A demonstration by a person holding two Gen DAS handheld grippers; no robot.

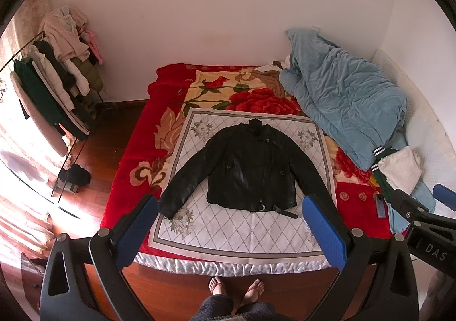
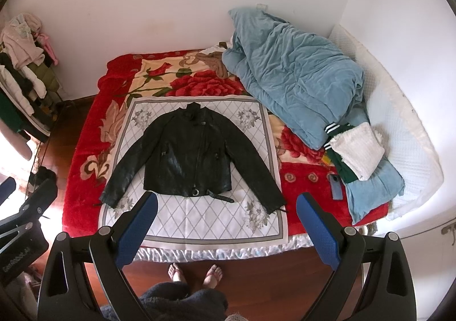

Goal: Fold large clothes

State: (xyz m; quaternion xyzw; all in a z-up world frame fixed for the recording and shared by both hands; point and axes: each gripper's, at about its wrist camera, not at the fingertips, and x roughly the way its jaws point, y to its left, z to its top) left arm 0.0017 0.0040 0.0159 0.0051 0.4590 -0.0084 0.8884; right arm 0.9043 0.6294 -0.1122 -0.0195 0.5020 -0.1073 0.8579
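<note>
Black leather is what the jacket (image 1: 250,170) is made of, and it is laid flat, front up, on a white diamond-patterned cloth (image 1: 228,229) spread over a red floral blanket (image 1: 136,150) on the bed. From left to right: a clothes rack (image 1: 54,87) hung with garments is seen by the wall, then the jacket's one sleeve, angled out and down toward the near left corner of the cloth, then the body, then the other sleeve, angled toward the near right. The long axis of the body runs away from the person, with the stand-up collar pointing at the far wall and the hem at the near edge of the bed. A diagonal zip is closed across the chest, and a belt with a metal ring trails along the hem. Right of the cloth a rumpled blue duvet (image 1: 342,98) is piled, with folded white and green clothing (image 2: 356,150) just beside it. Both the left gripper (image 1: 230,232) and the right gripper (image 2: 226,227) are held above the near edge, jaws spread wide, nothing between the blue pads (image 1: 323,232). Bare feet in sandals (image 1: 236,286) are seen on the wooden floor (image 1: 119,127).
</note>
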